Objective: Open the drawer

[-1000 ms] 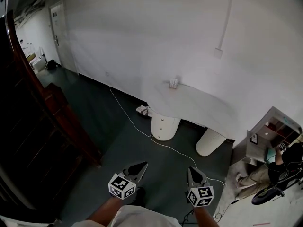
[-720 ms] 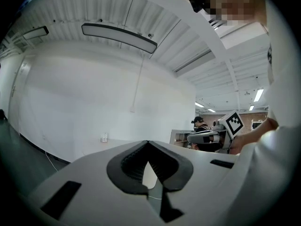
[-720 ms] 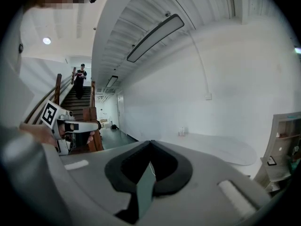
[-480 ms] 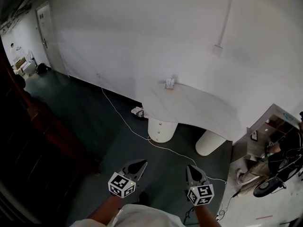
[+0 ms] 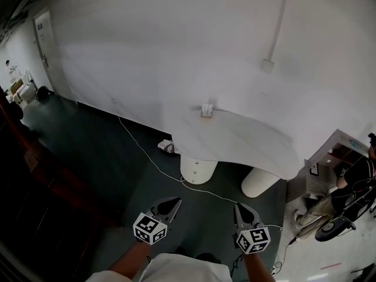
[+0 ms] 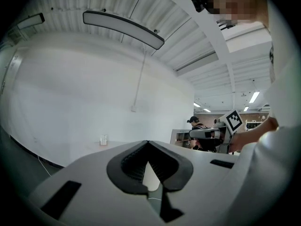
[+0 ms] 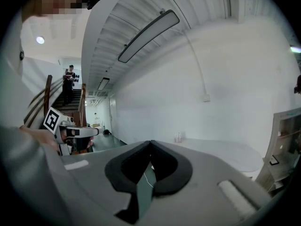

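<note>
Clearly I am only on the approach: no drawer shows in any view, so I judge the next move is to find it, perhaps at the grey shelf unit (image 5: 343, 153) far right beyond the white table (image 5: 235, 137). Both the left gripper (image 5: 172, 202) and the right gripper (image 5: 242, 211) have their jaws together on nothing. The unit's open compartments hold small things I cannot make out.

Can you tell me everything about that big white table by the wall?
The white table has a smooth, curvy top and stands on two fat round legs. It sits against the white wall on the dark floor. A small thing stands on its back edge, and a white cable runs past one leg.
</note>
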